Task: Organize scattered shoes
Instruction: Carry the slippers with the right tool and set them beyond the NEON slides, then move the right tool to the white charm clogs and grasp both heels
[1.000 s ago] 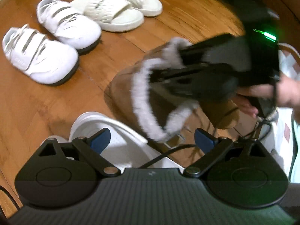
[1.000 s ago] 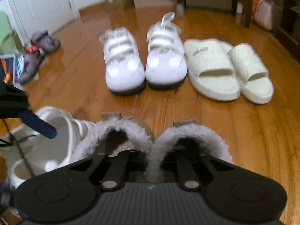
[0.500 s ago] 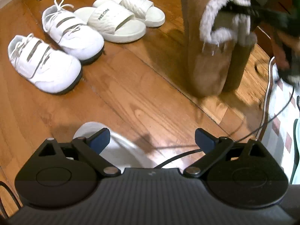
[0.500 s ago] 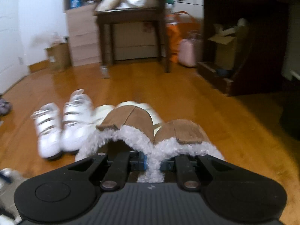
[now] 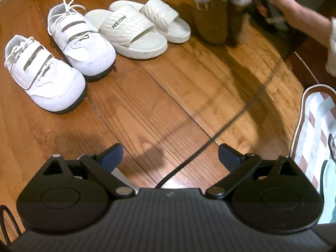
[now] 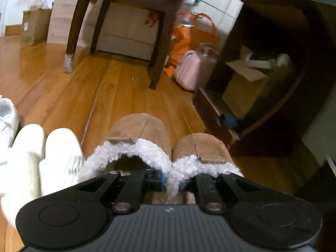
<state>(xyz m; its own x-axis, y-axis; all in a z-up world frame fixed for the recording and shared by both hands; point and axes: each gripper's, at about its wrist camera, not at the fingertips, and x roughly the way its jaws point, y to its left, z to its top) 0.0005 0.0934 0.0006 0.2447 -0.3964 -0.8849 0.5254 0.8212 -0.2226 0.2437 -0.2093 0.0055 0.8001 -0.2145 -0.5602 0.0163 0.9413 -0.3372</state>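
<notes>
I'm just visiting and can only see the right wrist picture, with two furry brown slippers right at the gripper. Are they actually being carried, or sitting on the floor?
Observer: Carried. In the left wrist view the brown slippers hang toes down, just over the wooden floor, from the right gripper.
Operator: What's that white stuff on my left?
Observer: A pair of white slides; one strap reads NEON.
Operator: Any other shoes?
Observer: Two white sneakers, side by side, next in the row.
Operator: And the other gripper?
Observer: The left gripper is open, with nothing between its blue pads.
</notes>
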